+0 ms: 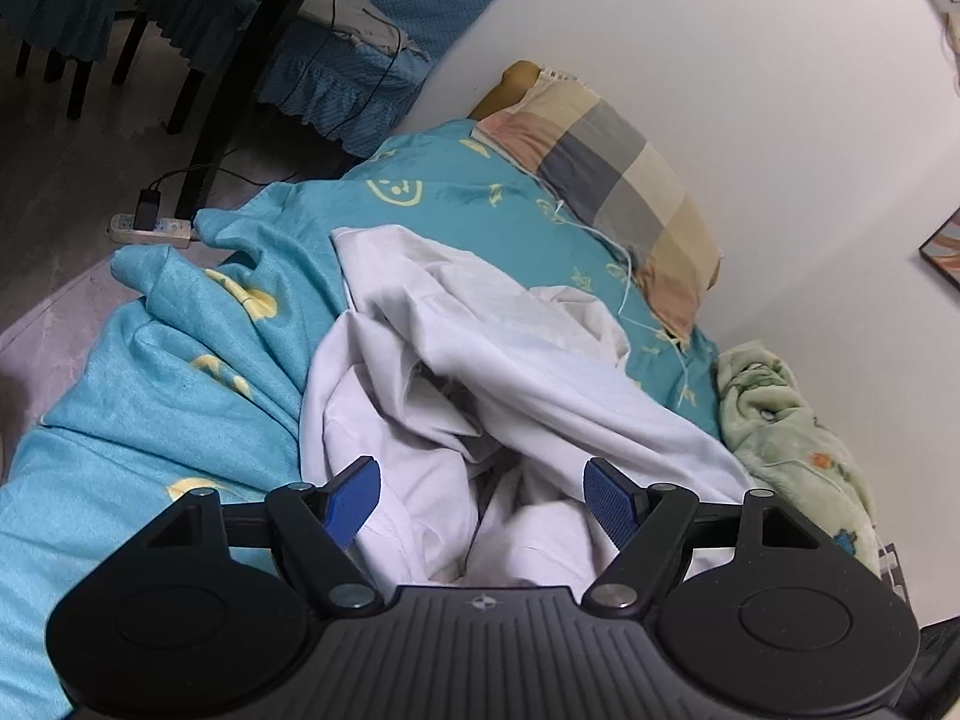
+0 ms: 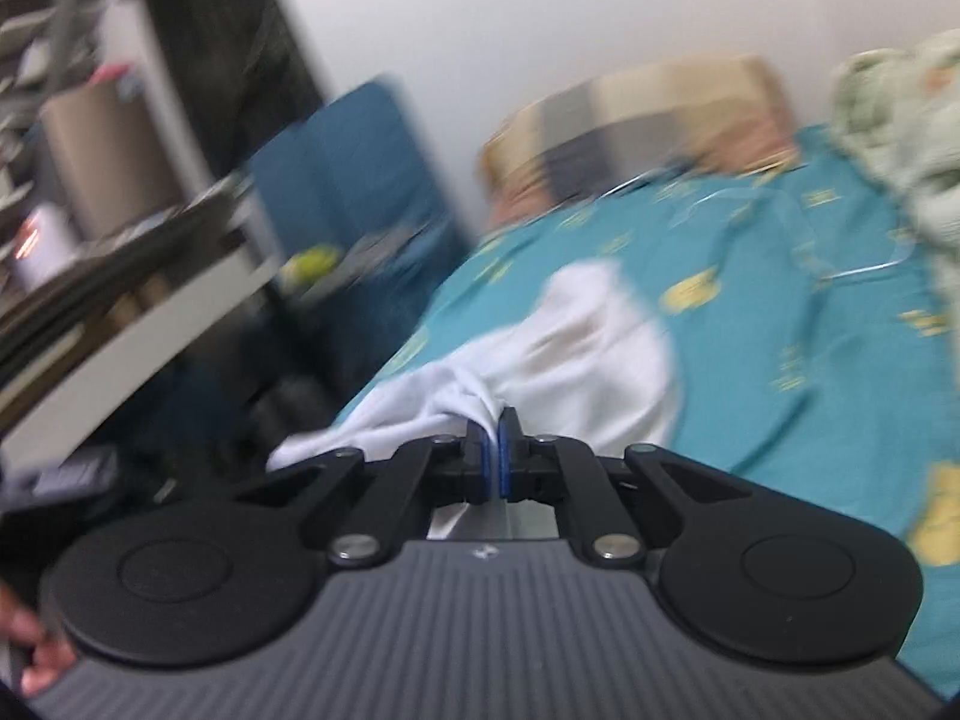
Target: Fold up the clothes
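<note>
A crumpled white garment [image 1: 456, 354] lies in a heap on a teal bedsheet [image 1: 180, 372] with yellow prints. My left gripper [image 1: 483, 498] is open, its blue pads [image 1: 354, 501] spread on either side of the garment's near folds, just above the cloth. In the blurred right wrist view, my right gripper [image 2: 494, 450] is shut on a bunched edge of the white garment [image 2: 576, 348], which stretches away over the teal bedsheet [image 2: 780, 324].
A checked pillow [image 1: 624, 192] lies against the white wall. A pale green blanket [image 1: 780, 420] sits at the bed's right. A power strip [image 1: 153, 228], cables and blue-covered chairs [image 1: 336, 72] are on the floor at left. Shelves [image 2: 108, 210] stand left in the right wrist view.
</note>
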`<state>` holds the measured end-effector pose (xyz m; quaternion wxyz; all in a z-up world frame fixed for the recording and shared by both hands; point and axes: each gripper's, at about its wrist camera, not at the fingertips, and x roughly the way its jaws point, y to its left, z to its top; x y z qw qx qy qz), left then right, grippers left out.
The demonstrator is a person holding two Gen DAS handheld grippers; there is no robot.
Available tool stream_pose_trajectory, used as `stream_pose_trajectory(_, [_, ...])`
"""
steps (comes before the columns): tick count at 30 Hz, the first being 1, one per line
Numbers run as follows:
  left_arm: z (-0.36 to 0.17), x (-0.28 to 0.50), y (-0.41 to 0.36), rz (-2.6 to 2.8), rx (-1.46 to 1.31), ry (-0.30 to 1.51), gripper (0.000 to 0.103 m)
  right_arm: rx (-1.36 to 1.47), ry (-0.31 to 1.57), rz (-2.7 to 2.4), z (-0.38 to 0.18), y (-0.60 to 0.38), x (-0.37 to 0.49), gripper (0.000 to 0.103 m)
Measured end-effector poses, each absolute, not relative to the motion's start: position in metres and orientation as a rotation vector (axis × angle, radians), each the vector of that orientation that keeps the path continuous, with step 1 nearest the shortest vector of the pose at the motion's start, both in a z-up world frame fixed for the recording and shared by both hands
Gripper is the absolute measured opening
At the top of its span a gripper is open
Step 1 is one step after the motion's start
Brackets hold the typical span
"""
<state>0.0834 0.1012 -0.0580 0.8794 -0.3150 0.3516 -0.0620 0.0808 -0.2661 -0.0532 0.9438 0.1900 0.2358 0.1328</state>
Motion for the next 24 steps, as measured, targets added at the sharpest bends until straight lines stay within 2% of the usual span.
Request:
stream_pose_trajectory(2, [-0.055,0.081,0.101,-0.128,-0.649,0.721,0.076,0.426,0.47,0.173,-0.052,-0.289,0.082,0.006])
stream_pose_trajectory(10, [-0.051,0.076,0.101,-0.103,-0.611,0.717,0.076,0.578,0.739,-0.202,-0.115,-0.353,0.096,0.007])
stream_pose_trajectory(14, [-0.051,0.075,0.092,-0.154,-0.572,0.736,0.076,0.52,0.697,-0.177,-0.098,-0.343,0.085,0.01])
stream_pose_trajectory(16, [-0.051,0.075,0.082,-0.193,-0.53,0.744,0.076,0.477,0.665,-0.143,-0.082,-0.338,0.078,0.017])
stream_pose_trajectory(18, [-0.052,0.074,0.072,-0.233,-0.491,0.751,0.076,0.435,0.636,-0.104,-0.068,-0.333,0.071,0.048])
stream_pose_trajectory(20, [-0.053,0.074,0.061,-0.271,-0.453,0.758,0.076,0.404,0.656,-0.009,-0.058,-0.327,0.066,0.06])
stream_pose_trajectory(24, [-0.055,0.073,0.047,-0.317,-0.393,0.768,0.076,0.3,0.726,0.134,-0.053,-0.307,0.063,0.06])
